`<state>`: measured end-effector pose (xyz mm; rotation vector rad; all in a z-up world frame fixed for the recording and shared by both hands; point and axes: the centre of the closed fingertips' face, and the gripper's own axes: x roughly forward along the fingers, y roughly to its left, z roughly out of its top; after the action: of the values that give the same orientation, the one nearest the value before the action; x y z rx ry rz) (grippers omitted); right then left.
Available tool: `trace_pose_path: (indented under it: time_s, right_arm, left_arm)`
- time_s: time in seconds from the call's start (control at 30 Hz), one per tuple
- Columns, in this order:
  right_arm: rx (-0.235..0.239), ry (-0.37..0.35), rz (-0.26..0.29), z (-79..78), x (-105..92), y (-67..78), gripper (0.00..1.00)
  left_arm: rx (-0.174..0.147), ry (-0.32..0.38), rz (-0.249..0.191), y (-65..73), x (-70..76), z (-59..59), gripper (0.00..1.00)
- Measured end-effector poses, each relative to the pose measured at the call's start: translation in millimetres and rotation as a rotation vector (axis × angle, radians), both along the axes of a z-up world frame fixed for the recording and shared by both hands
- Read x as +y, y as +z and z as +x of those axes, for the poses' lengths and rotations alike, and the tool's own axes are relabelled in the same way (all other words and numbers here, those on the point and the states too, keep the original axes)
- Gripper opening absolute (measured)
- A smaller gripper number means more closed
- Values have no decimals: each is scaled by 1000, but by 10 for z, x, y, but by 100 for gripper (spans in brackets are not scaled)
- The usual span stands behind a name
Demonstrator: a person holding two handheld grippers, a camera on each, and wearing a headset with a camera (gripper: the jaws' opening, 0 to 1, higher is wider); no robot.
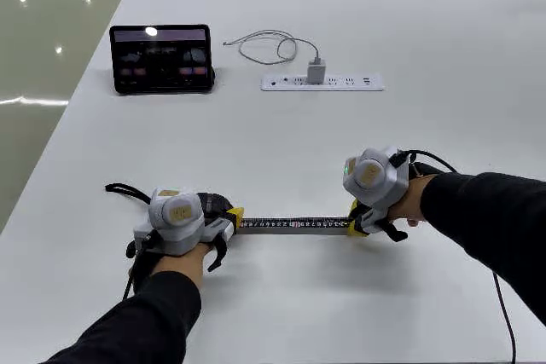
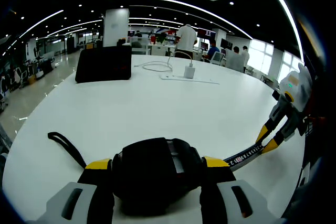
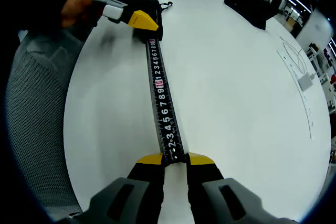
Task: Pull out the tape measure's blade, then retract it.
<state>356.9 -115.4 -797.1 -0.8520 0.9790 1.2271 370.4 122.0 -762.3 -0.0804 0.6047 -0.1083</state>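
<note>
So, pull-out looks approx done: my left claw (image 2: 157, 163) clamps the tape measure case (image 2: 156, 179) on the surface (image 1: 299, 142), my right claw (image 3: 169, 159) pinches the blade (image 3: 161, 95) by its end, stretched btwn them; retract not yet done.

The left sleeve (image 1: 158, 317) and the right sleeve (image 1: 495, 219) are black, long and plain. The left gripper (image 1: 229, 217) and the right gripper (image 1: 353, 226) are built alike. Each has a rounded light-grey housing topped by a pale tan patch, and black fingers (image 3: 147, 174) capped with yellow tips. In the gripper views, light-grey finger bases are seen, each cut with a dark slot. A small green light is shown on the right gripper's housing. A thin black cable (image 1: 503, 317) is seen beside the right sleeve.
</note>
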Motion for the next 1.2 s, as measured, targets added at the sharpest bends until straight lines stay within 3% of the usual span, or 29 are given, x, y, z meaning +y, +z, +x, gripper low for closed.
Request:
trace_pose_path:
  time_s: [1.2]
  right_arm:
    - [-4, -1, 29, 10, 187, 8, 12]
  left_arm:
    - [15, 1, -11, -8, -2, 1, 62]
